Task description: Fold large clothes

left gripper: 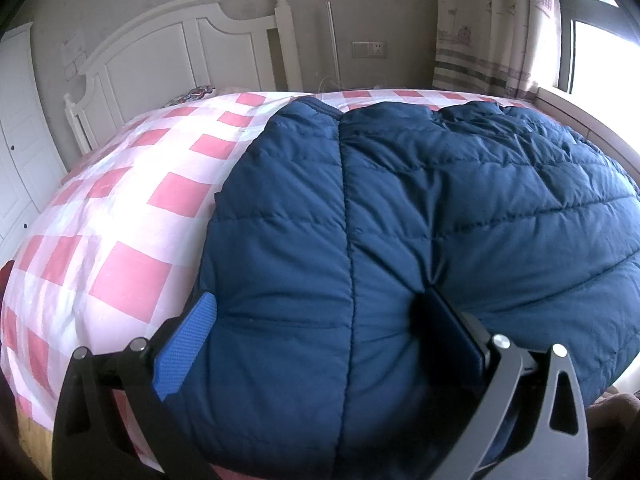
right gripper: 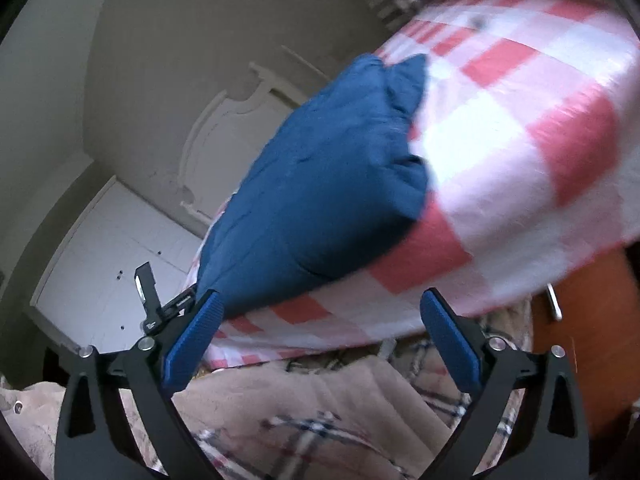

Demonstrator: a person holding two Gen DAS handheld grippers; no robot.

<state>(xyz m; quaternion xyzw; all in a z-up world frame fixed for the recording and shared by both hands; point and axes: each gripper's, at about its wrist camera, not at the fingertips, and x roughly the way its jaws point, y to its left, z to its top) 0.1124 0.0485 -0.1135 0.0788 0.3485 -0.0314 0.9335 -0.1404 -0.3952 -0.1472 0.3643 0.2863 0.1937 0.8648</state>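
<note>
Bedding in pink-and-white checks covers the bed in front of me, and the navy quilted jacket lies spread across its right half, reaching toward the window side. My left gripper sits low at the jacket's near hem. Its blue left fingertip rests at the jacket's outer edge, where the fabric meets the checked cover, and the dark right finger presses down into a puffed fold. A wide bulge of padded fabric fills the space between them, with a stitched seam running up its middle. The jaws stand well apart around that bulge; I cannot tell whether they pinch it or only straddle it. Beyond the bed I see the white headboard against the wall and a striped curtain by the window.

My right gripper hangs off the side of the bed, tilted, with both blue fingertips spread wide and nothing between them. From this view a puffy blue portion of the jacket rests on the checked bedding, just above my left fingertip but not touching it that I can see. Below the fingers lies a beige plaid fabric. The picture is blurred, so finer detail is lost.
</note>
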